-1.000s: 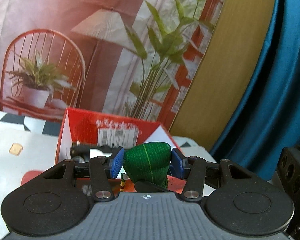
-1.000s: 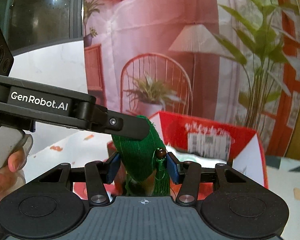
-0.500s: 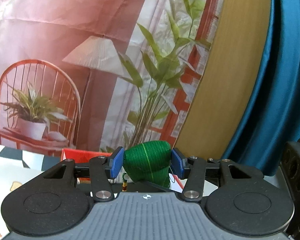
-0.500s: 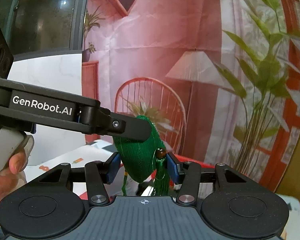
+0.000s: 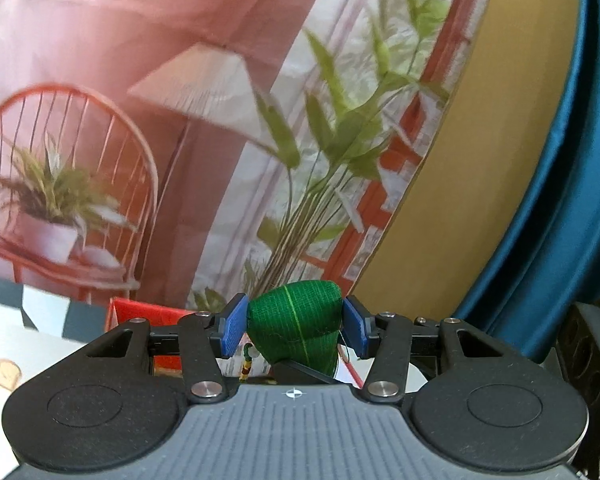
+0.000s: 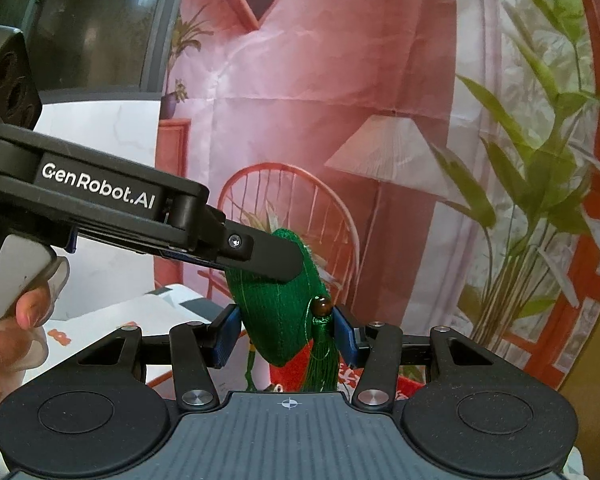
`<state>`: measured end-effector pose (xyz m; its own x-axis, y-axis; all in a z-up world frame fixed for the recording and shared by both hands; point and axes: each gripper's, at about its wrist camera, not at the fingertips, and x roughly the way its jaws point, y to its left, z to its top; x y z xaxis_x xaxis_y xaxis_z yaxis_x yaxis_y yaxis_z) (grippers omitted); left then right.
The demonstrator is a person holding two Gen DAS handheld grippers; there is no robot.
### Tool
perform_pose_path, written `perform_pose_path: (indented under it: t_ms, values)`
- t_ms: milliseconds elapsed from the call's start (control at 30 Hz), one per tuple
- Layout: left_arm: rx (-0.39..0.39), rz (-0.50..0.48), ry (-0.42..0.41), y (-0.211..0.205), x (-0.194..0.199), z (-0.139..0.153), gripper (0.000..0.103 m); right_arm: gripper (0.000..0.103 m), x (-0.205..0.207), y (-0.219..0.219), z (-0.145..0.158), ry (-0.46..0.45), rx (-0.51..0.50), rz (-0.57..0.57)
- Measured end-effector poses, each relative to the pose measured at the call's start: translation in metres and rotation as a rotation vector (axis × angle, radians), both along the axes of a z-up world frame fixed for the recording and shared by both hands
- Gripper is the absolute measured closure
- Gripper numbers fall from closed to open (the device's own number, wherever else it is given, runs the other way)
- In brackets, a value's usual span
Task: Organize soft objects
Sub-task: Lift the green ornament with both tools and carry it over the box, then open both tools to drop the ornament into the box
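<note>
While both of my grippers are clamped on the same green stitched-fabric pouch (image 5: 294,326), it hangs in the air at the lower centre of each wrist view, above the table. My left gripper (image 5: 294,328) pinches its upper end between blue pads (image 5: 233,330), and my right gripper (image 6: 287,332) squeezes the lower part, with a brown bead (image 6: 321,306) and a green tassel (image 6: 320,364) caught against the right pad. From the right view I see the left gripper's black finger (image 6: 268,258) lying across the pouch's top. A red cardboard box (image 5: 140,312) peeks out at lower left of the left view, behind the gripper body.

My worry is a tug-of-war: if my hands drift apart, the soft fabric could stretch or slip from one pair of pads. The tassel could snag on a pad at release and drag the pouch askew.
</note>
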<state>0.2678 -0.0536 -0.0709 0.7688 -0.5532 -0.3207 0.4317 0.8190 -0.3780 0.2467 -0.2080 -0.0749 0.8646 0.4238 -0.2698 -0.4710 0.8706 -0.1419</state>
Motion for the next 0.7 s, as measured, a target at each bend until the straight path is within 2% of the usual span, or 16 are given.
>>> perform_pose_path:
  t_ms: [467,567,700]
  values:
    - [0.084,-0.002,0.190,-0.007,0.055,-0.072,0.049,0.056,0.052,-0.005,-0.074,0.202,0.013,-0.042]
    - [0.095,0.007,0.190,-0.011,0.061,-0.075,0.049,0.056,0.058,-0.009,-0.085,0.230,0.024,-0.071]
    - [0.168,0.026,0.127,-0.018,0.053,-0.071,0.047,0.051,0.060,-0.015,-0.090,0.243,0.042,-0.143]
